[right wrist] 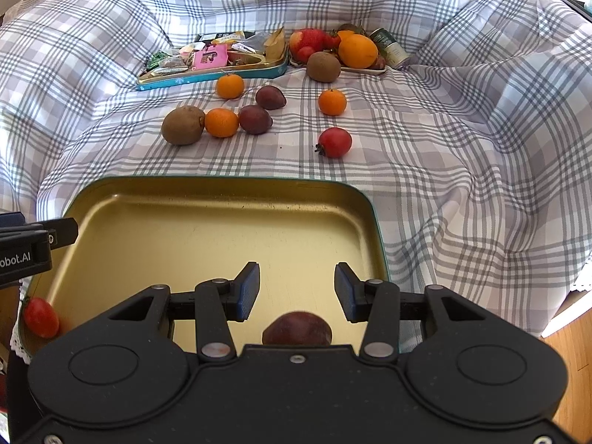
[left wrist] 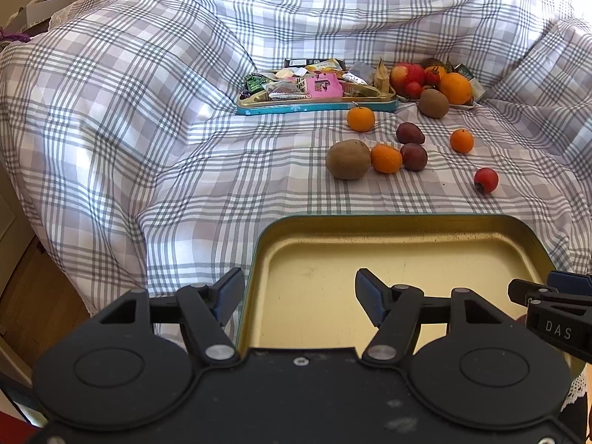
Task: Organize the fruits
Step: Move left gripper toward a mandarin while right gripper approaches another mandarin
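Observation:
A gold tin tray (left wrist: 388, 233) (right wrist: 222, 199) lies on the checked cloth close to me. In the right wrist view it holds a dark plum (right wrist: 298, 329) under my right gripper and a red tomato (right wrist: 40, 316) in its near left corner. My right gripper (right wrist: 296, 290) is open above the plum, not touching it. My left gripper (left wrist: 299, 299) is open and empty over the tray's left rim. Loose fruit lies beyond: a kiwi (left wrist: 347, 159) (right wrist: 183, 125), mandarins (left wrist: 386, 158) (right wrist: 221, 122), two plums (left wrist: 413, 156) (right wrist: 255, 119), a red tomato (left wrist: 486, 180) (right wrist: 335, 142).
A teal tin (left wrist: 314, 105) (right wrist: 211, 74) full of snack packets sits at the back. Beside it a white plate (right wrist: 366, 70) holds an apple (left wrist: 406, 74), an orange (left wrist: 456, 88) and a kiwi (left wrist: 433, 103). A can (right wrist: 390, 49) lies behind. Wooden floor (left wrist: 33, 296) shows at the left.

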`<state>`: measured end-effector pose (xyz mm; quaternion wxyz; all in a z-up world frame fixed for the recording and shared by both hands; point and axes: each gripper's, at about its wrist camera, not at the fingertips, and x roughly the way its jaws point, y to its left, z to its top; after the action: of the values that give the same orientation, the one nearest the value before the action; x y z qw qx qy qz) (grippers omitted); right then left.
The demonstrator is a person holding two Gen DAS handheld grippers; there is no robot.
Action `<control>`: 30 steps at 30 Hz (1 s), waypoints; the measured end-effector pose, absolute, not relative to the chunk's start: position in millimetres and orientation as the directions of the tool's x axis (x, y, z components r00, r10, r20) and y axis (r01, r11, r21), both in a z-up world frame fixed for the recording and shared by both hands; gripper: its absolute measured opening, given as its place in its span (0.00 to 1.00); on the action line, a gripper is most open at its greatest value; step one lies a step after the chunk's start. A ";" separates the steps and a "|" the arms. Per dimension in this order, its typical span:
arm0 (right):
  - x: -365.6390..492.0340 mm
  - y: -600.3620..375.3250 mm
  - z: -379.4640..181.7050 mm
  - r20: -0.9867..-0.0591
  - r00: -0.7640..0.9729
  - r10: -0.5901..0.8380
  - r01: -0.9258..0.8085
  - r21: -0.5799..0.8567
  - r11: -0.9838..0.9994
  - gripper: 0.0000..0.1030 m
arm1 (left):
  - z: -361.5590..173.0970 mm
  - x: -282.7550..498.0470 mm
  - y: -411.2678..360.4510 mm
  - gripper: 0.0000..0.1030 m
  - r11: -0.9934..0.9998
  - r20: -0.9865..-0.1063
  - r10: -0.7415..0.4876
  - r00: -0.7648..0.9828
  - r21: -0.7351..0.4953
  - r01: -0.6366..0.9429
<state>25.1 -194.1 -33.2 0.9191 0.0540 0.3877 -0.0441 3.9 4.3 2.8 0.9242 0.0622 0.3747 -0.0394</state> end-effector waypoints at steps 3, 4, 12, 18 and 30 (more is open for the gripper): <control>29.9 -197.4 -32.0 -0.718 0.695 -0.037 0.132 0.077 0.988 0.51 | 3.6 10.7 3.3 0.67 0.988 -0.696 -0.021 0.718 0.093 0.119; 31.7 -198.4 -31.6 -0.717 0.696 -0.036 0.134 0.080 0.988 0.51 | 3.9 13.0 3.2 0.67 0.989 -0.696 -0.021 0.717 0.093 0.119; 48.2 -206.7 -31.5 -0.723 0.690 -0.030 0.158 0.110 0.981 0.51 | 2.8 34.1 3.4 0.68 0.989 -0.712 -0.022 0.701 0.087 0.120; 65.4 -212.7 -33.6 -0.735 0.677 -0.026 0.176 0.127 0.976 0.51 | 0.4 52.0 -1.2 0.68 0.987 -0.722 -0.023 0.692 0.092 0.129; 101.7 -228.8 -31.7 -0.719 0.694 -0.038 0.213 0.155 0.965 0.51 | -1.1 99.2 -14.2 0.68 0.984 -0.730 -0.037 0.683 0.094 0.153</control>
<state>101.7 -228.8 -31.7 0.9132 0.1136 0.3852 -0.0685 99.2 -14.2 -1.1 0.9143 0.0738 0.3949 -0.0519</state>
